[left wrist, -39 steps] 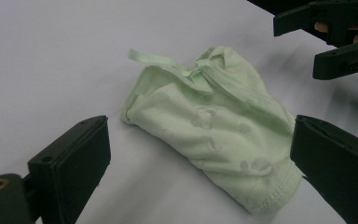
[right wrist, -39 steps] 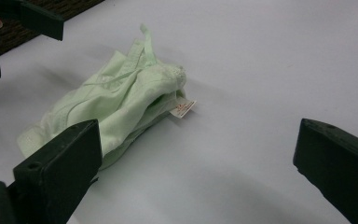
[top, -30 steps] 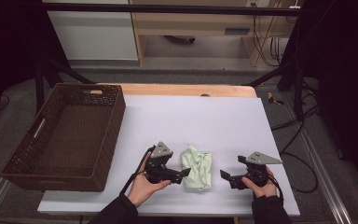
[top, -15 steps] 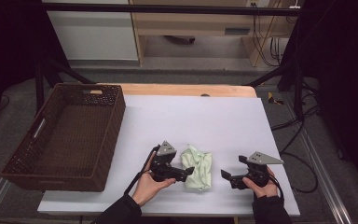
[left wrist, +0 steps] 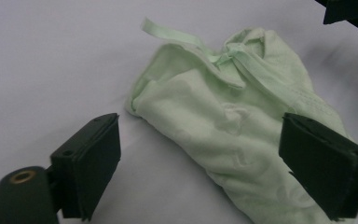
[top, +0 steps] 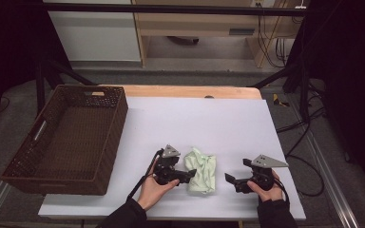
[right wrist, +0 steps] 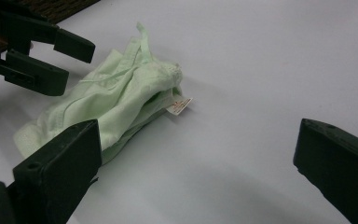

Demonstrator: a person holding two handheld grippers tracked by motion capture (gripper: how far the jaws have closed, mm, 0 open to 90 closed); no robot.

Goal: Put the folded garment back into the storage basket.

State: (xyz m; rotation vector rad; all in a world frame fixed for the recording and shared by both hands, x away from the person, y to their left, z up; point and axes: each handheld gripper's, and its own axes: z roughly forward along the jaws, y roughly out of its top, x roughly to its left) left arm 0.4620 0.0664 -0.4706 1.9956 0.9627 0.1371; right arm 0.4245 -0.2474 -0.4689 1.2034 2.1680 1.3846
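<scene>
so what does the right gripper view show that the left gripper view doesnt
Right gripper view: a small white tag at the garment's edge, the left hand-held gripper open beside the cloth, and a corner of the brown basket. Left gripper view: a loose strap trailing off the top of the garment. Both share the crumpled pale green garment on the white table.

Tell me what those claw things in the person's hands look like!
Each claw is black, with two chunky flat-padded jaws. The left claw and right claw each carry a grey three-cornered plate on top. A black cable trails from the left one. The sleeves are dark.
</scene>
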